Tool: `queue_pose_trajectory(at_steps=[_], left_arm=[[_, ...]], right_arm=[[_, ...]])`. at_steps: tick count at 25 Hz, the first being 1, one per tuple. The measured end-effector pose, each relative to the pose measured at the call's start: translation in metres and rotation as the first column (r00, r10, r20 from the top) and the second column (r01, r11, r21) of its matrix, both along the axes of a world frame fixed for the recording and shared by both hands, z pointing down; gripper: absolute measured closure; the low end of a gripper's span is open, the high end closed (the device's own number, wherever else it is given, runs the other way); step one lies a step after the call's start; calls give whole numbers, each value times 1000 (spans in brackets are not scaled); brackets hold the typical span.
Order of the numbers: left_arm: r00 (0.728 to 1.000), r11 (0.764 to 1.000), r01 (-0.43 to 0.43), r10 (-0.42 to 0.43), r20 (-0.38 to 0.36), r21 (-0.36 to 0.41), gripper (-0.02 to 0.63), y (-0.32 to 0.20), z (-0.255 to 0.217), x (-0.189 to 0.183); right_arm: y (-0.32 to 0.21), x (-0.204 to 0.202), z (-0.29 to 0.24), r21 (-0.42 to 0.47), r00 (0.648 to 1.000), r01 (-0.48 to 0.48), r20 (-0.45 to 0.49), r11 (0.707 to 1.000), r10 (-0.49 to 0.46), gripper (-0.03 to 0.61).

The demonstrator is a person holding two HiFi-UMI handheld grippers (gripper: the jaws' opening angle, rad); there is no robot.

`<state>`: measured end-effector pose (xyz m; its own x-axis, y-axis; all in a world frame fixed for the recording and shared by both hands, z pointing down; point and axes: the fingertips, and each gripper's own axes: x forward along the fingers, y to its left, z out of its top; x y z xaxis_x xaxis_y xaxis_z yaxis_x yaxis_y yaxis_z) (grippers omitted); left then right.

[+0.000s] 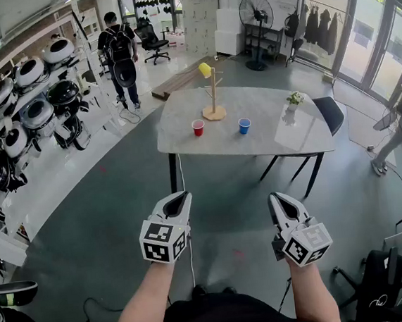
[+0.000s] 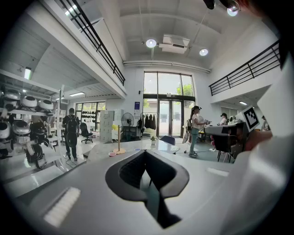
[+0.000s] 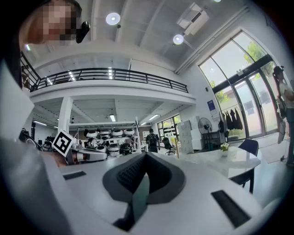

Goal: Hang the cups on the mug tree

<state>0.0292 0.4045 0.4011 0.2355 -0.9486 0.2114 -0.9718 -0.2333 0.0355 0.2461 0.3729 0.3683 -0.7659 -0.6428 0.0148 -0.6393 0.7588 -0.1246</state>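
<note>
One red cup (image 1: 198, 127), one blue cup (image 1: 244, 126)

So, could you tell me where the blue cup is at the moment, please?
In the head view the blue cup stands on the table, right of the red cup and the mug tree.

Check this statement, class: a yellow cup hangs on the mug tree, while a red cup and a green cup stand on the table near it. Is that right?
One detail is wrong: the head view shows the second standing cup is a blue cup, not green. The yellow cup does hang on the mug tree, and the red cup stands on the table near it.
</note>
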Motion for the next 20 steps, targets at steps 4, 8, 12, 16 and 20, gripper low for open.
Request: queue_pose_trajectory(at_steps=[4, 8, 12, 16, 20], left_arm=[[1000, 1000, -6, 6, -5, -2, 603, -2, 0, 7], [1000, 1000, 1, -1, 3, -5, 603, -5, 0, 13], [1000, 1000, -8, 8, -1, -10, 603, -5, 1, 22], [1000, 1000, 2, -2, 17, -20, 603, -6, 3, 30], [1000, 1000, -20, 21, 19, -19, 603, -4, 0, 38]], right_arm=[[-3, 7, -5, 14, 1000, -27, 4, 1000, 27, 574], [-6, 17, -8, 35, 999, -52, 3, 998, 52, 574], [-6, 26, -5, 34, 998, -58, 7, 998, 58, 574], [-13, 46, -2, 23, 994, -110, 9, 994, 110, 574], [-10, 57, -4, 25, 995, -94, 35, 995, 93, 574]])
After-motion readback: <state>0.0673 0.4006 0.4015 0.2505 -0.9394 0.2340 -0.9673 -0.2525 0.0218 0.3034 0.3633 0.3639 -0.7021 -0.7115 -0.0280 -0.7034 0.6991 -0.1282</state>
